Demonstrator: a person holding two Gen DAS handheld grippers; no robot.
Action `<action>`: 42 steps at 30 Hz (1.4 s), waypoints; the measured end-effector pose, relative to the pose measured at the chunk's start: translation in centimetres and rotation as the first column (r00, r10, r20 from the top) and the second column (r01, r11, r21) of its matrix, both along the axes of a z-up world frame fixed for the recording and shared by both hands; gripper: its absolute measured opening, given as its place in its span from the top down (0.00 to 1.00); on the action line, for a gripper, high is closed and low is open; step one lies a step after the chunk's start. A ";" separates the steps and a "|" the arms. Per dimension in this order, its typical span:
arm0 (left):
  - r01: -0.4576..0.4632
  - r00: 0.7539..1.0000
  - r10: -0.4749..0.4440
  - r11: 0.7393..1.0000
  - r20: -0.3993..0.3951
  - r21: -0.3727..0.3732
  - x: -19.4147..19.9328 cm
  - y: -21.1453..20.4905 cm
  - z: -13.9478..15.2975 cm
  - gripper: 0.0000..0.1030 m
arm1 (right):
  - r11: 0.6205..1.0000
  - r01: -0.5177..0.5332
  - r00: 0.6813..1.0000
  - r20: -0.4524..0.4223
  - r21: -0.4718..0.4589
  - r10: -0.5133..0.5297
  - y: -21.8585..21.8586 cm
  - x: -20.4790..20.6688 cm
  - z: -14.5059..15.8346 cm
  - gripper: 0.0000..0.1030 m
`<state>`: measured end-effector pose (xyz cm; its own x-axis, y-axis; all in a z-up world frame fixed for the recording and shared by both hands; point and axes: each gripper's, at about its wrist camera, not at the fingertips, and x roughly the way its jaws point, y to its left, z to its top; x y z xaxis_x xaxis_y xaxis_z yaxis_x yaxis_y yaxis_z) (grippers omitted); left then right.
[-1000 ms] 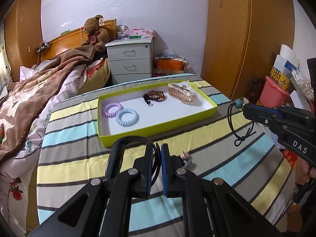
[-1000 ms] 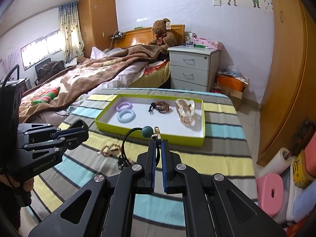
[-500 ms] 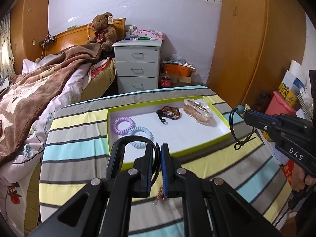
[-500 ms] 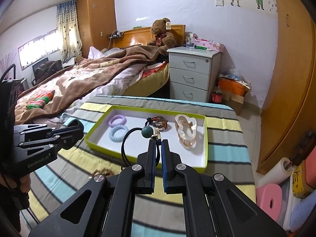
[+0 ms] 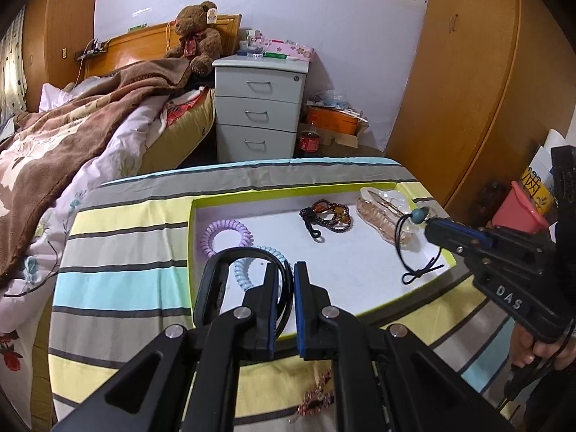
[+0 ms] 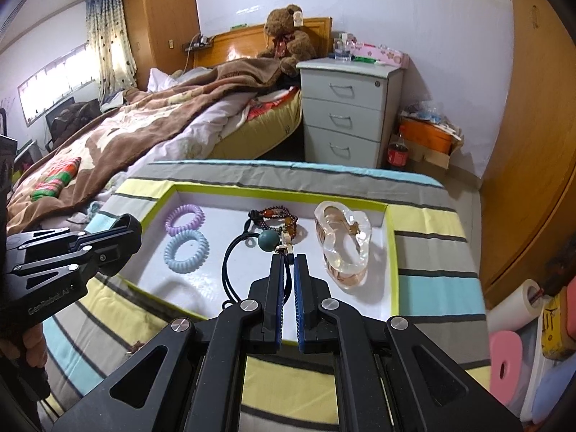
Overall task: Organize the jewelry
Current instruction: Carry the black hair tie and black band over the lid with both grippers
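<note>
left gripper [image 5: 286, 280]: fingers pressed onto a black headband [image 5: 248, 255], whose arc curves up and to the left of the fingertips. it is held over the near edge of the tray [image 5: 370, 309].

right gripper [image 6: 287, 266]: fingers pinching a black cord necklace [image 6: 230, 266] with a teal bead [image 6: 268, 240] and a small gold fitting at the fingertips. the cord loop hangs down to the left, above the tray floor. from the left wrist view the same necklace [image 5: 408, 248] dangles over the tray's right end, with its knotted tail low near the tray rim; cannot tell whether it touches.

tray: shallow, white inside, yellow-green rim [image 6: 273, 192]; sits on the table under a striped cloth [image 5: 122, 252].

tray contents, left to right:
- purple coil hair tie [image 6: 184, 218], lying flat
- light blue coil hair tie [image 6: 186, 251], just beside the purple one, nearer the camera
- dark beaded bracelet [image 6: 279, 217] with amber beads, mid-tray
- clear hair claw clip [image 6: 342, 244] with pinkish base, right end

outside the tray: a reddish beaded piece [image 5: 316, 394] lies on the cloth at the near side, partly hidden by the left gripper body.
</note>
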<state>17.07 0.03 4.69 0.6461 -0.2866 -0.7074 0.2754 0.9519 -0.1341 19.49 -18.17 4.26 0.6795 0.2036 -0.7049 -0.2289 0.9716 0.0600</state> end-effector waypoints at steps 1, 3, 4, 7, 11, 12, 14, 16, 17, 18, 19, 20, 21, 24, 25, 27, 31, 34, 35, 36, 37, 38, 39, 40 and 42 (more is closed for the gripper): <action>0.001 1.000 -0.001 1.000 -0.006 0.000 0.2 0.0 -0.2 0.91 | 1.000 0.000 1.000 -0.006 0.000 0.000 0.1 0.2 -0.2 0.95; 0.004 1.000 -0.004 1.000 -0.017 0.007 0.6 -0.2 -0.7 0.91 | 1.000 0.001 1.000 -0.020 -0.002 -0.001 0.1 0.7 -0.7 0.95; 0.005 1.000 -0.005 1.000 -0.025 0.011 0.8 -0.2 -1.0 0.91 | 1.000 -0.002 1.000 -0.026 -0.003 0.001 0.2 1.0 -1.0 0.95; 0.006 0.999 -0.005 1.000 -0.040 0.011 1.2 -0.3 -1.8 0.91 | 1.000 -0.004 0.999 -0.045 -0.006 0.004 0.3 1.6 -1.7 0.95; 0.009 0.999 -0.008 1.000 -0.048 0.020 1.6 -0.5 -2.3 0.91 | 1.000 -0.005 0.998 -0.066 -0.014 0.004 0.5 2.3 -2.5 0.95; 0.006 0.998 -0.005 1.000 -0.057 0.019 1.8 -0.5 -2.6 0.91 | 1.000 -0.005 0.998 -0.070 -0.014 0.004 0.5 2.4 -2.7 0.95; 0.003 0.998 -0.001 1.000 -0.067 0.023 2.1 -0.5 -3.0 0.91 | 1.000 -0.006 0.997 -0.077 -0.016 0.005 0.5 2.6 -3.0 0.95; 0.005 0.997 -0.003 1.000 -0.074 0.025 2.2 -0.5 -3.3 0.91 | 1.000 -0.008 0.997 -0.083 -0.019 0.007 0.7 2.8 -3.3 0.95; 0.003 0.997 -0.001 1.000 -0.078 0.025 2.4 -0.5 -3.4 0.91 | 1.000 -0.009 0.996 -0.087 -0.022 0.007 0.7 2.9 -3.4 0.95; 0.001 0.997 0.001 1.000 -0.080 0.025 2.5 -0.5 -3.5 0.91 | 1.000 -0.009 0.996 -0.088 -0.023 0.007 0.7 3.0 -3.5 0.95; 0.002 0.997 0.000 1.000 -0.081 0.026 2.5 -0.6 -3.6 0.91 | 1.000 -0.011 0.996 -0.092 -0.022 0.009 0.7 3.1 -3.6 0.95; 0.005 0.997 -0.002 1.000 -0.083 0.028 2.6 -0.7 -3.6 0.91 | 1.000 -0.012 0.995 -0.095 -0.023 0.010 0.7 3.2 -3.7 0.95; 0.007 0.996 -0.005 1.000 -0.085 0.030 2.6 -0.8 -3.7 0.91 | 1.000 -0.013 0.995 -0.097 -0.026 0.010 0.7 3.2 -3.8 0.95; 0.007 0.996 -0.004 0.999 -0.094 0.033 2.7 -1.0 -4.0 0.91 | 0.999 -0.017 0.995 -0.099 -0.033 0.014 0.9 3.3 -3.9 0.95; 0.007 0.995 -0.004 0.999 -0.095 0.031 2.7 -1.0 -4.1 0.91 | 0.999 -0.017 0.995 -0.100 -0.034 0.013 1.0 3.4 -4.0 0.95; 0.008 0.995 -0.005 0.999 -0.098 0.032 2.7 -1.0 -4.1 0.91 | 0.999 -0.019 0.994 -0.104 -0.034 0.015 1.1 3.4 -4.1 0.95; 0.004 0.995 0.000 0.999 -0.100 0.032 2.8 -1.1 -4.2 0.91 | 0.999 -0.019 0.994 -0.112 -0.034 0.015 1.0 3.4 -4.3 0.95; 0.004 0.994 -0.001 1.000 -0.105 0.031 3.0 -1.0 -4.4 0.91 | 0.999 -0.018 0.993 -0.113 -0.033 0.014 1.0 3.4 -4.4 0.95; 0.002 0.994 0.002 0.999 -0.107 0.033 2.9 -1.0 -4.4 0.91 | 0.999 -0.016 0.993 -0.113 -0.036 0.012 1.0 3.3 -4.3 0.95; 0.001 0.994 0.003 0.999 -0.108 0.034 2.9 -1.0 -4.4 0.91 | 0.999 -0.016 0.993 -0.114 -0.037 0.012 1.1 3.4 -4.3 0.95; -0.001 0.994 0.004 0.999 -0.107 0.033 2.9 -1.0 -4.4 0.91 | 0.999 -0.015 0.993 -0.116 -0.038 0.011 1.0 3.4 -4.4 0.95; -0.002 0.994 0.005 0.999 -0.108 0.033 3.0 -1.0 -4.4 0.91 | 0.999 -0.016 0.993 -0.118 -0.036 0.012 1.0 3.4 -4.5 0.95; -0.003 0.994 0.006 0.999 -0.109 0.033 3.0 -0.9 -4.5 0.91 | 0.999 -0.018 0.993 -0.119 -0.034 0.014 1.0 3.4 -4.5 0.95; -0.005 0.994 0.008 1.000 -0.110 0.031 3.0 -0.9 -4.5 0.91 | 0.999 -0.018 0.993 -0.120 -0.034 0.014 1.0 3.4 -4.5 0.95; -0.009 0.994 0.012 1.000 -0.111 0.029 3.0 -0.9 -4.5 0.91 | 0.999 -0.020 0.993 -0.120 -0.034 0.016 1.0 3.5 -4.6 0.95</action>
